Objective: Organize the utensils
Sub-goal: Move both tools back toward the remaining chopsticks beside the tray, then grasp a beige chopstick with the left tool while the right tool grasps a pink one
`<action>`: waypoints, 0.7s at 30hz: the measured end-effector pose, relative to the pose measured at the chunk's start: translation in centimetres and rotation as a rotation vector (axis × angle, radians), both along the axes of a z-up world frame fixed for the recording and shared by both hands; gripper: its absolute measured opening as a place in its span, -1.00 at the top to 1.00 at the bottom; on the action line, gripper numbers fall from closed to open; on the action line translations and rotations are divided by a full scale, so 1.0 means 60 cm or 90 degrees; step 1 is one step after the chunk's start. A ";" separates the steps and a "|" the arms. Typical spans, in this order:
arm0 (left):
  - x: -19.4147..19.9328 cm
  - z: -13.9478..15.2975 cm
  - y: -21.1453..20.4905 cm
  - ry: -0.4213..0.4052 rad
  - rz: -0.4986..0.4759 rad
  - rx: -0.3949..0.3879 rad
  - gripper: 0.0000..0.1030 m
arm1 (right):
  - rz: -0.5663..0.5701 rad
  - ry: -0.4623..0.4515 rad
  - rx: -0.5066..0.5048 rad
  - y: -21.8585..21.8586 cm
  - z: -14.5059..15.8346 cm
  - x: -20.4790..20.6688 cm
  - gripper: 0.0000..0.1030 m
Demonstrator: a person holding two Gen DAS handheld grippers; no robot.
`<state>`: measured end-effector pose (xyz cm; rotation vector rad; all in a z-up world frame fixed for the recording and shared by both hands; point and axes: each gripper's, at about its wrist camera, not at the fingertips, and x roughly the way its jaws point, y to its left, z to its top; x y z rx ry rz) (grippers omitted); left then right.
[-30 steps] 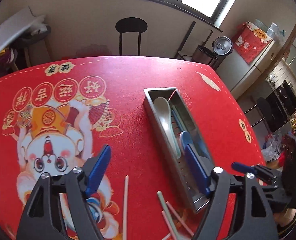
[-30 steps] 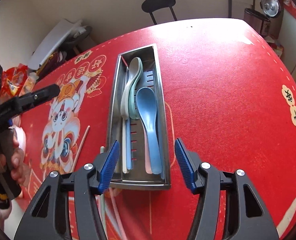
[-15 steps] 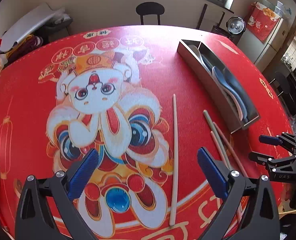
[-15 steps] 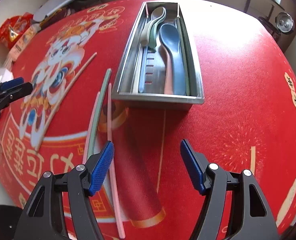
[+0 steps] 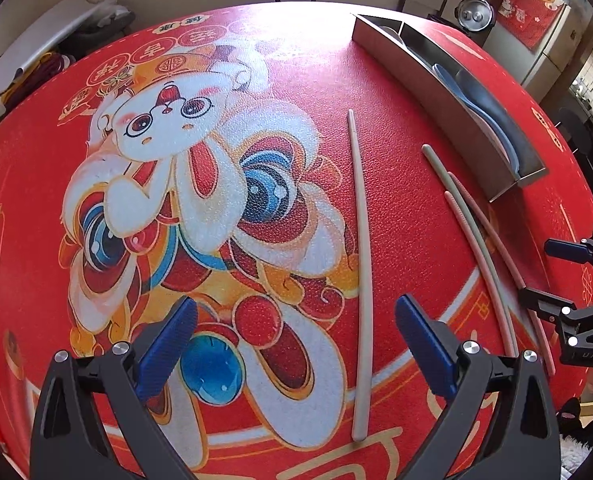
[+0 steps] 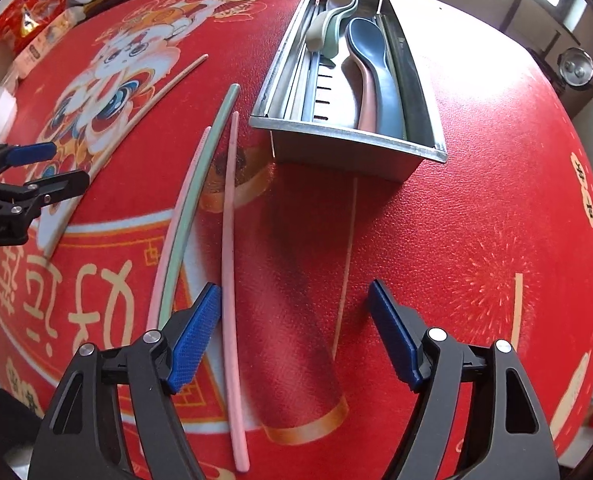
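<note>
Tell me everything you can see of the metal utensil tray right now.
The metal utensil tray is a long, narrow, open-topped box of brushed steel with a slotted floor. It rests flat on the red tablecloth. Inside lie a green spoon, a blue spoon, a pink handle and some chopsticks. Three loose chopsticks lie beside it on the cloth, apparently not touching it. Neither hand-held gripper touches it.

the tablecloth (image 6: 476, 208) under both grippers looks like pebbled, leather-grain vinyl with a soft sheen. ahead of the right gripper (image 6: 294, 334), the tray (image 6: 348, 146) is brushed metal, dull-shiny. the chopsticks (image 6: 229, 264) beside its left pad look like smooth matt plastic. the gripper pads (image 6: 194, 340) are blue, finely ribbed rubber on matt black plastic.
</note>
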<state>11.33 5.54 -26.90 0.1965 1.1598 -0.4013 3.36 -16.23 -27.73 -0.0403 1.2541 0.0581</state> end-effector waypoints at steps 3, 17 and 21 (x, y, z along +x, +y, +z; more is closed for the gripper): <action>0.003 -0.005 -0.003 -0.003 0.003 0.015 -0.88 | -0.008 -0.003 0.008 -0.005 -0.001 0.000 -0.45; 0.013 -0.009 -0.017 -0.001 0.014 0.049 -0.91 | -0.004 0.009 0.010 -0.007 -0.007 -0.007 -0.81; 0.016 -0.009 -0.017 -0.002 0.014 0.049 -0.91 | -0.007 0.006 0.011 -0.006 -0.007 -0.007 -0.81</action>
